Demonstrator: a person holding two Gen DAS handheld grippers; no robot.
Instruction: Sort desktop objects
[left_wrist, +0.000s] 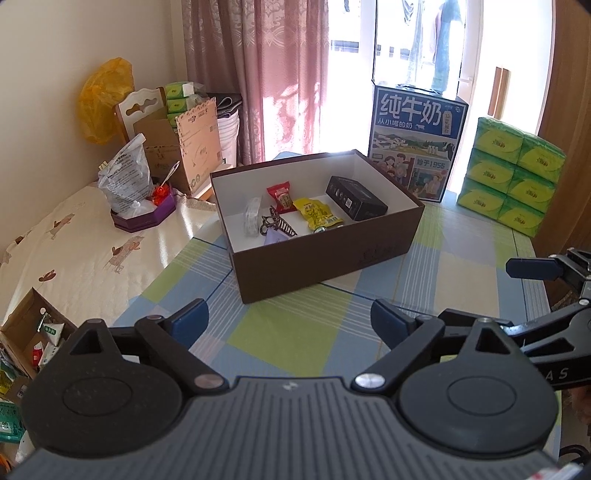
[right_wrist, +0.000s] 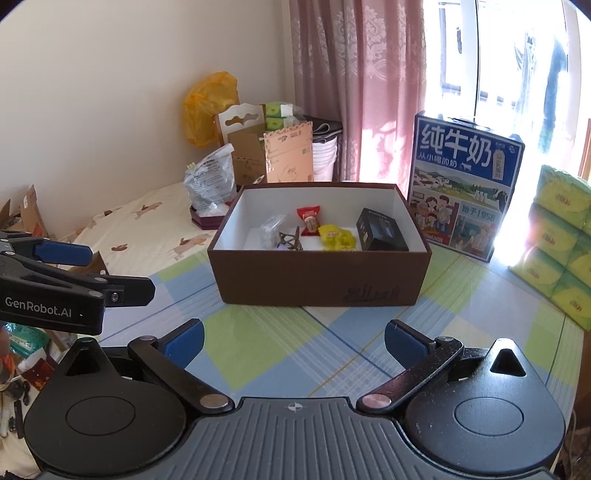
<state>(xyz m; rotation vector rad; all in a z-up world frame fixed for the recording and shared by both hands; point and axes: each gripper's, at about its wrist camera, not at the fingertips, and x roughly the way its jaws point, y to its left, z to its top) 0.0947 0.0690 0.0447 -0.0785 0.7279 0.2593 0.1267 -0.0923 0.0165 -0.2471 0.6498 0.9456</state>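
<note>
A brown open box (left_wrist: 325, 262) (right_wrist: 321, 277) with a white inside stands on the checked tablecloth. In it lie a black carton (left_wrist: 356, 197) (right_wrist: 382, 229), a yellow snack pack (left_wrist: 317, 214) (right_wrist: 336, 236), a red snack pack (left_wrist: 280, 197) (right_wrist: 308, 219), a dark hair clip (left_wrist: 275, 223) (right_wrist: 290, 240) and a clear wrapped item (left_wrist: 253, 216) (right_wrist: 271, 227). My left gripper (left_wrist: 290, 323) is open and empty, in front of the box. My right gripper (right_wrist: 293, 341) is open and empty, also short of the box. Each gripper shows at the edge of the other's view.
A blue milk carton case (left_wrist: 417, 147) (right_wrist: 461, 195) stands behind the box. Stacked green tissue packs (left_wrist: 513, 173) (right_wrist: 561, 243) are at the right. A purple tray (left_wrist: 144, 218) with a plastic bag, and cardboard boxes (left_wrist: 184, 147), sit at the left back.
</note>
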